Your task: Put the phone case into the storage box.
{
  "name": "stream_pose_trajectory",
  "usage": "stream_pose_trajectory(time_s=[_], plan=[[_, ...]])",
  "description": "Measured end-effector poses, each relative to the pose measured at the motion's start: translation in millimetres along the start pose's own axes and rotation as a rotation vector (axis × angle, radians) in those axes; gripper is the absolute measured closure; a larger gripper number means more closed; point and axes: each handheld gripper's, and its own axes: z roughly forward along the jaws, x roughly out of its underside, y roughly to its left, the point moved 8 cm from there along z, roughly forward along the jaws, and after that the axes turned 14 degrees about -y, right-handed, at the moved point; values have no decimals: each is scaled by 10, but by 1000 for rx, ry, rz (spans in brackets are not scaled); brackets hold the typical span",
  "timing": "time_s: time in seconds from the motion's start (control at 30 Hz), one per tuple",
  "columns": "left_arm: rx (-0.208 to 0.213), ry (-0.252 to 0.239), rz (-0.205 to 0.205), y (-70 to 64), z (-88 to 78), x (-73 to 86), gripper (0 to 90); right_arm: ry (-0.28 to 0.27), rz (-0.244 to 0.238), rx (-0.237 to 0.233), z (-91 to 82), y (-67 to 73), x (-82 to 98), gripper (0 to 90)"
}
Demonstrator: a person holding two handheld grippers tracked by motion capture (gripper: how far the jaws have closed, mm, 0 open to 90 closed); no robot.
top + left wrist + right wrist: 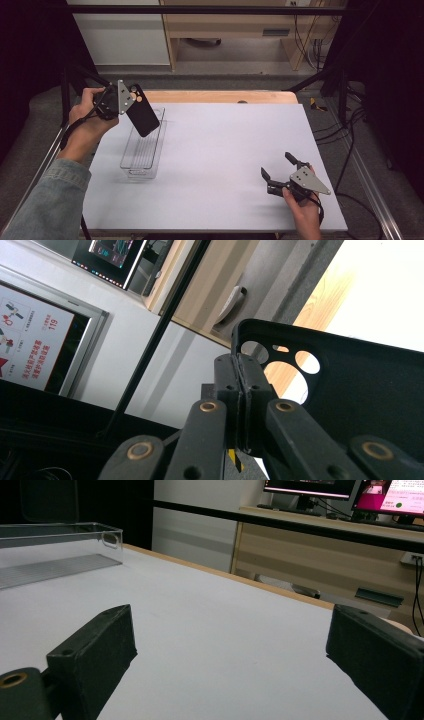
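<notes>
Now | left claw (131, 102) pinches phone case (142, 116) edge | above clear tray (142, 150)

One case, one bin, two grippers, one table.

A single black phone case (142, 116) is hanging pinched in the left gripper (131, 100), with four cut-out holes near the jaws showing in the left gripper view (350, 390). One clear bin (142, 150) is sitting just below and beside that gripper, and is appearing again far ahead to the left of the right gripper (280, 170) in its own view (60, 550). Two hands are holding the two grippers, one each. One white table (225, 150) is lying under both.
</notes>
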Motion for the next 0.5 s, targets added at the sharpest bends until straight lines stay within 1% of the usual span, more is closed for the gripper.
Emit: stream_pose_trajectory(time_s=[0.17, 0.37, 0.5], plan=[[0, 8, -3, -10, 32, 44, 886, -2, 2, -2, -3, -6, -2, 60], [-3, 10, 6, -14, 53, 69, 886, -2, -1, -3, -4, -5, -7, 60], [-3, 19, 20, -25, 64, 97, 886, -3, 0, -3, -5, -5, -8, 60]])
